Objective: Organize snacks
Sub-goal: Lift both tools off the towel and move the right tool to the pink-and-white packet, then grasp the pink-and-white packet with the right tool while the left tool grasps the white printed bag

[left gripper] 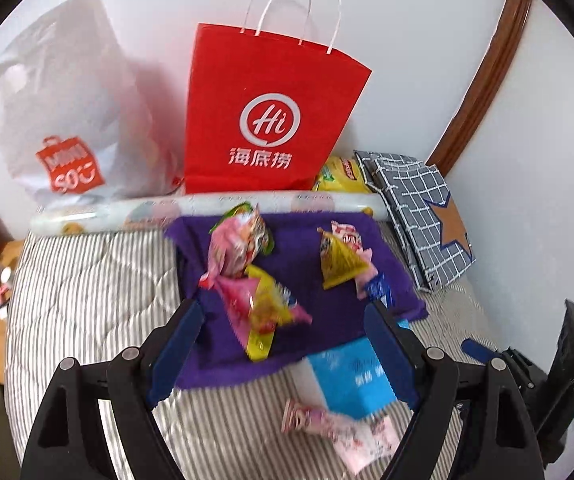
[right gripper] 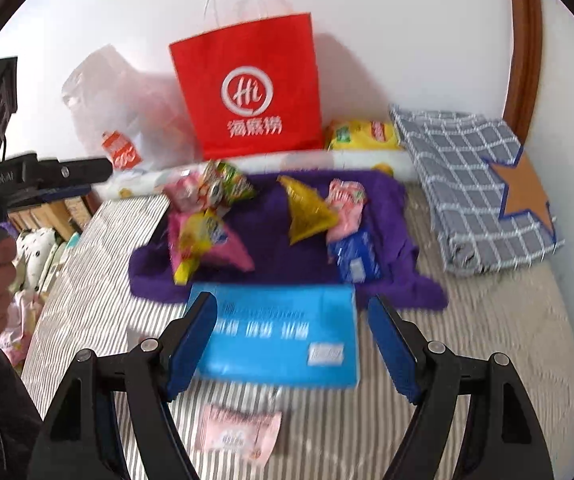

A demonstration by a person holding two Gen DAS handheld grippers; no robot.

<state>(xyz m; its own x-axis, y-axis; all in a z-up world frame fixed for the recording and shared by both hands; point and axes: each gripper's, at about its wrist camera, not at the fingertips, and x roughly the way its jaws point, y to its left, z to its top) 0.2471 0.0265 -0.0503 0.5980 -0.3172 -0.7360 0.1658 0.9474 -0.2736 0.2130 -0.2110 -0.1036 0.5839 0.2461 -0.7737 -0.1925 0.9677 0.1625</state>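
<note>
Striped bedding (right gripper: 467,340) carries a purple cloth (right gripper: 271,248) strewn with snack packets (right gripper: 207,240); a blue box (right gripper: 283,336) lies at the cloth's near edge. Left gripper (left gripper: 287,344) and right gripper (right gripper: 291,340) both hang spread, empty. Risk: slick, overlapping packets may slip or lift together.

red paper bag (left gripper: 271,120), purple cloth (left gripper: 327,304), grey-striped quilt (left gripper: 87,288), blue box (right gripper: 279,336).

A matt red paper carrier bag (left gripper: 271,120) stands behind a fuzzy purple cloth mat (left gripper: 327,312). On that mat lie glossy crinkled plastic snack packets (left gripper: 255,300). In front of it sits a smooth blue cardboard box (right gripper: 283,332) on striped quilted fabric (left gripper: 87,280).
</note>
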